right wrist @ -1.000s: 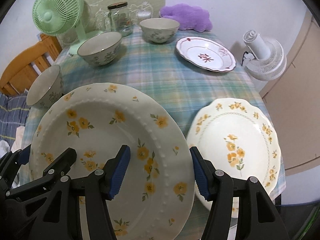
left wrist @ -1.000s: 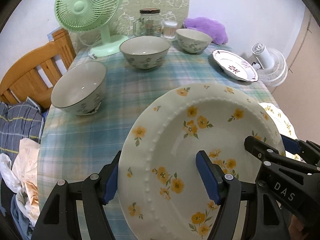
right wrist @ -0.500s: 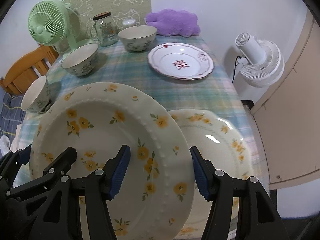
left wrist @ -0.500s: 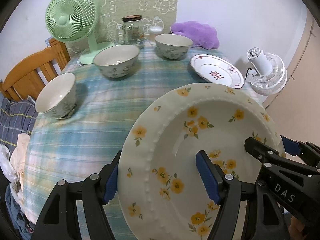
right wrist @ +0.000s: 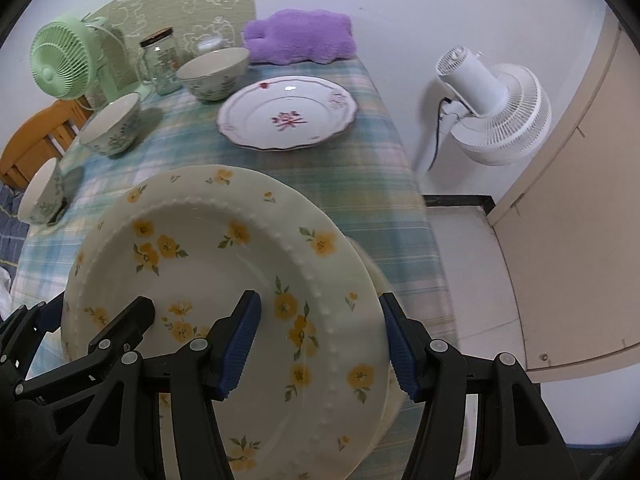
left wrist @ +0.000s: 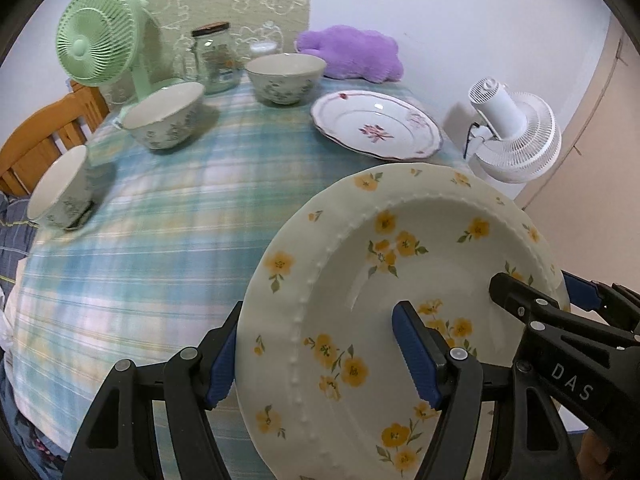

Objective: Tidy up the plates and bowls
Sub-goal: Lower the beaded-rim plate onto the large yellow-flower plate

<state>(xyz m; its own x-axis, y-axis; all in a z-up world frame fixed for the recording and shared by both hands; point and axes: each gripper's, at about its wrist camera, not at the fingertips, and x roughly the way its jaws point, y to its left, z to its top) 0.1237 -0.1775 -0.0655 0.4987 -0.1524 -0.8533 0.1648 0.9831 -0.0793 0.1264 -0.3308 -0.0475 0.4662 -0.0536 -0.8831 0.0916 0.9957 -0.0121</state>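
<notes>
Tablecloth [left wrist: 168, 240] in blue-green plaid covers the table that spreads ahead of and below both grippers, which tilt steeply down toward it. Held over its near part is the largest dish, a cream plate with yellow flowers [left wrist: 384, 280] and a beaded ring, gripped from two sides. The left gripper [left wrist: 320, 356] clamps the plate's left rim, one blue pad under the edge and the other pressing on the plate's inner face. The right gripper [right wrist: 320, 344] does the same on the plate's right rim, with its left finger on the face and its right finger outside the edge. In the right wrist view the pale edge of a second dish [right wrist: 376, 280] shows just beneath the plate, by the right finger; what it is cannot be told. Further ahead lies a white plate with a red flower motif [right wrist: 288, 120], flat on the cloth. Ahead and to the left are three floral bowls: a far bowl [left wrist: 286, 76], a middle bowl [left wrist: 164, 120] and a near bowl [left wrist: 60, 192] at the table's left edge. Behind them stand a green fan [left wrist: 100, 48], a glass jar [left wrist: 214, 62] and a purple plush cushion [left wrist: 352, 54]. A white fan [right wrist: 492, 108] stands off the table to the right.
</notes>
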